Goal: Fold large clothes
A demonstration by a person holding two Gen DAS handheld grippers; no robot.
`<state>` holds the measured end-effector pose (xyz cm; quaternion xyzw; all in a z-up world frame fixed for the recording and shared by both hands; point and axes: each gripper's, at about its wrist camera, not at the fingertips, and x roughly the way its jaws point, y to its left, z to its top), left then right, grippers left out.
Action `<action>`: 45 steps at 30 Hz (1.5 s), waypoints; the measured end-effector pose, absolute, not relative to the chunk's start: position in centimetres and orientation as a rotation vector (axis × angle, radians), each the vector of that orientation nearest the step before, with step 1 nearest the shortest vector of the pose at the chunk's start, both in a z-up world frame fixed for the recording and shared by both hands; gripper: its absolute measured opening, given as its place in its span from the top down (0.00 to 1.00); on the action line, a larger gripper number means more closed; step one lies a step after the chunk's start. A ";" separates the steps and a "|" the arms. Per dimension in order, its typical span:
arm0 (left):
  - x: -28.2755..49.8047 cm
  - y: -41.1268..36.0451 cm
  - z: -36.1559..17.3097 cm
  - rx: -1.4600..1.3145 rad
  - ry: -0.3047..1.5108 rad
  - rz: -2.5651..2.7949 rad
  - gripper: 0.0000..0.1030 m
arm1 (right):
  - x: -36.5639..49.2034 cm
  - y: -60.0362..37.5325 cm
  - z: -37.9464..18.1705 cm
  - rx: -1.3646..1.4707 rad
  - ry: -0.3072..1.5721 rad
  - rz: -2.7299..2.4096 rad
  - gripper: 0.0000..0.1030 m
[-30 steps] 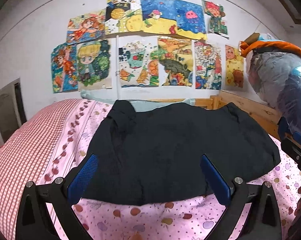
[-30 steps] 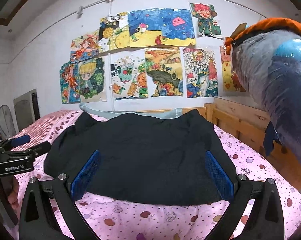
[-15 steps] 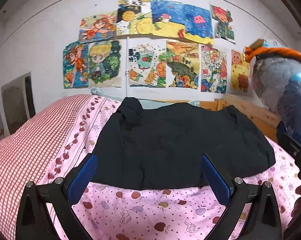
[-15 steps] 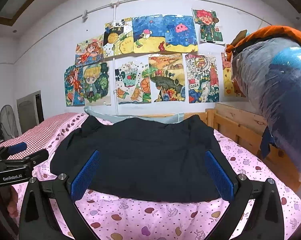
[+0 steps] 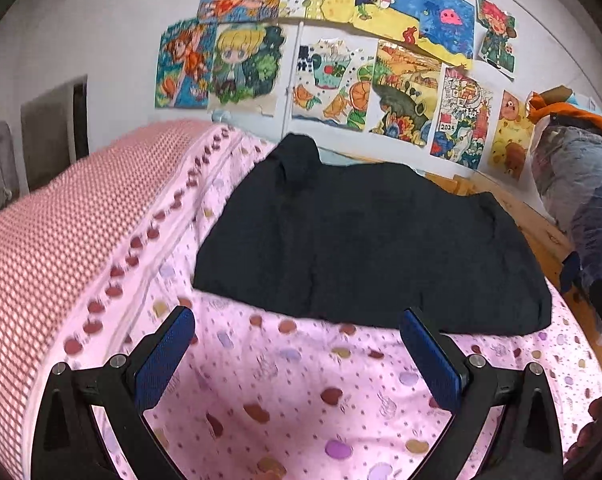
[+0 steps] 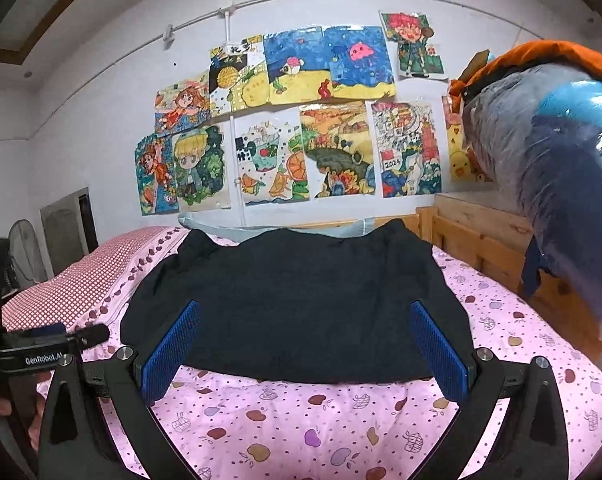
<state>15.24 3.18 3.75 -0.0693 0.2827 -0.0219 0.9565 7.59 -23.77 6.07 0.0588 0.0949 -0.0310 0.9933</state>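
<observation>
A large black garment (image 5: 365, 248) lies folded flat on the pink fruit-print bedsheet (image 5: 301, 392); it also shows in the right wrist view (image 6: 301, 304). My left gripper (image 5: 297, 348) is open and empty, hovering over bare sheet just short of the garment's near edge. My right gripper (image 6: 305, 344) is open and empty, its fingertips over the garment's near edge. The left gripper's body (image 6: 41, 356) shows at the left edge of the right wrist view.
A red-checked quilt (image 5: 61, 232) lies along the left side of the bed. A wooden bed rail (image 6: 481, 248) runs along the right. A plastic-wrapped bundle of clothes (image 6: 561, 184) hangs at right. Drawings (image 6: 301, 140) cover the far wall.
Both grippers have drawn back toward me and away from the garment. The left one has swung so that more bare sheet lies in front of it. Both stay open.
</observation>
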 end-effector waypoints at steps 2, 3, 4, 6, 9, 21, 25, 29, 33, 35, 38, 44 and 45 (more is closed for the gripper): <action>14.6 3.3 3.5 -0.143 0.572 -0.044 0.00 | 7.1 -23.7 5.8 0.138 0.189 -0.062 0.01; 14.3 3.3 3.3 -0.140 0.567 -0.040 0.00 | 6.9 -23.6 5.6 0.142 0.192 -0.052 0.01; 14.0 3.4 3.3 -0.136 0.564 -0.036 0.00 | 6.8 -23.5 5.4 0.140 0.197 -0.050 0.01; 13.5 3.3 3.2 -0.125 0.556 -0.034 0.00 | 6.8 -23.2 5.1 0.122 0.218 -0.049 0.01; 12.8 3.1 3.0 -0.092 0.550 -0.031 0.00 | 6.7 -23.0 4.4 0.093 0.248 -0.050 0.01; 10.6 1.2 2.7 0.012 0.499 -0.047 0.00 | 6.3 -23.5 2.4 0.063 0.338 -0.037 0.02; 10.6 0.7 2.5 0.034 0.506 -0.052 0.00 | 6.4 -23.8 2.1 0.067 0.348 -0.033 0.01; 10.2 0.4 2.7 0.038 0.482 -0.045 0.00 | 6.0 -23.9 2.1 0.063 0.333 -0.019 0.01; 9.3 0.3 3.1 0.041 0.434 -0.046 0.00 | 5.9 -23.8 2.0 0.066 0.335 -0.010 0.01; 9.0 0.3 3.2 0.042 0.424 -0.053 0.00 | 5.7 -23.8 1.8 0.061 0.342 -0.009 0.01; 8.8 0.2 3.1 0.049 0.423 -0.058 0.00 | 5.7 -23.7 1.7 0.058 0.349 -0.006 0.02; 9.2 0.1 2.4 0.060 0.460 -0.048 0.00 | 5.8 -23.6 1.3 0.053 0.360 0.005 0.01; 9.2 0.1 2.3 0.057 0.465 -0.051 0.00 | 5.8 -23.7 1.3 0.054 0.360 0.005 0.01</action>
